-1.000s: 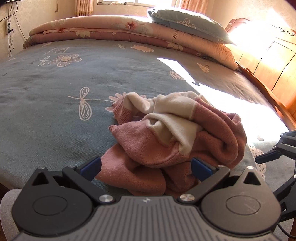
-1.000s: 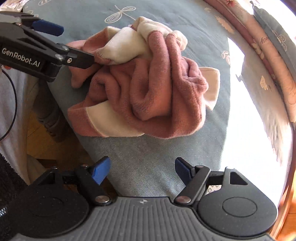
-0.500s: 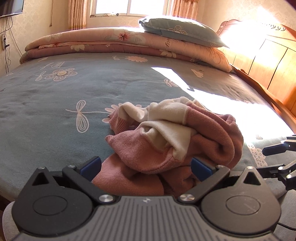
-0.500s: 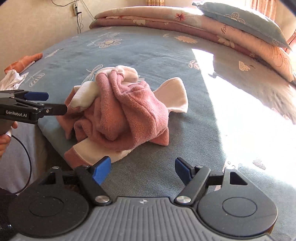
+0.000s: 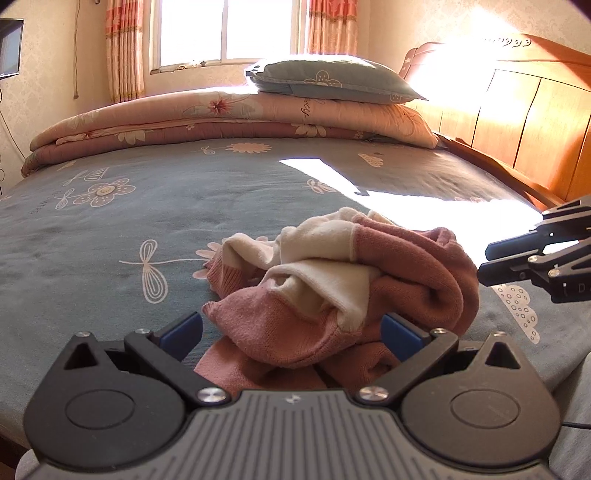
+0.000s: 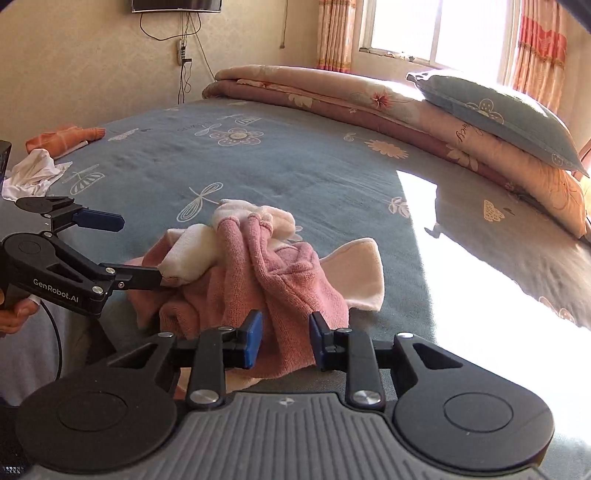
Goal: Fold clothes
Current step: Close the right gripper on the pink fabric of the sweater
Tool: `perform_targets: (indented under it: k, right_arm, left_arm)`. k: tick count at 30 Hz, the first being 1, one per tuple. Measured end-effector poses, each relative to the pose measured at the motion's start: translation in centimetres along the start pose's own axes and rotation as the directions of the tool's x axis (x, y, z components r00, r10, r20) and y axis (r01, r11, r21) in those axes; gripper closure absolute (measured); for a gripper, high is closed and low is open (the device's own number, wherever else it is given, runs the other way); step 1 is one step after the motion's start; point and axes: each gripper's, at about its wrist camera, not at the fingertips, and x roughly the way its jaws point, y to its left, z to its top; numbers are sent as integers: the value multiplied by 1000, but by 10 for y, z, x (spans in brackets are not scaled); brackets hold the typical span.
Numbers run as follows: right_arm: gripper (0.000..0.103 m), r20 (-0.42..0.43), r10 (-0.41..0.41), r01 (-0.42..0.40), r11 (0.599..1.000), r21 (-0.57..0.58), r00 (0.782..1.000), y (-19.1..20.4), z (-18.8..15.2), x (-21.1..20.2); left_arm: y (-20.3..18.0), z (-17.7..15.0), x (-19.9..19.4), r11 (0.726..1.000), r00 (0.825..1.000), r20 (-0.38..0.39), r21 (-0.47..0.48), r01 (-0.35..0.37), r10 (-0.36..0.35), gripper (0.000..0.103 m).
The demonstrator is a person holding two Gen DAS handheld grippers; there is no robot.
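Light: bright sun from the window (image 5: 225, 31)
Glare: blown-out patch on bedspread (image 6: 498, 280) and headboard (image 5: 517, 110)
Edges: fisheye bending, dark corners
Focus: sharp

pink knit sweater (image 6: 273, 280) with cream cuffs/lining, crumpled in a heap, unfolded, on the blue floral bedsheet (image 6: 295, 162) near its front edge. cream parts bunched on top and left side, one cream flap sticking out flat to the right. ribbed pink hem hangs toward the bed edge. partly inside-out by the look of it, sleeves tangled
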Motion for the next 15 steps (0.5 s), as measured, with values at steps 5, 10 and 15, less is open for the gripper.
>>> perform_targets:
  k: [5,10,15]
  right_arm:
    - [71,-20,-10,9,999,-33,1000,8,11,11]
    - [70,-69,-38,35,999,-39,997,7,23,22]
    - [68,-223,-73,72,997,-16,972,0,47,31]
  left_arm:
    - [-1,-5,-1,999,1000,8,31,25,-25,1]
    - [1,-10,9,997,997,-48,-33,64,-66,1]
    - [5,-5,6,993,996,-39,-92,73,-76,1]
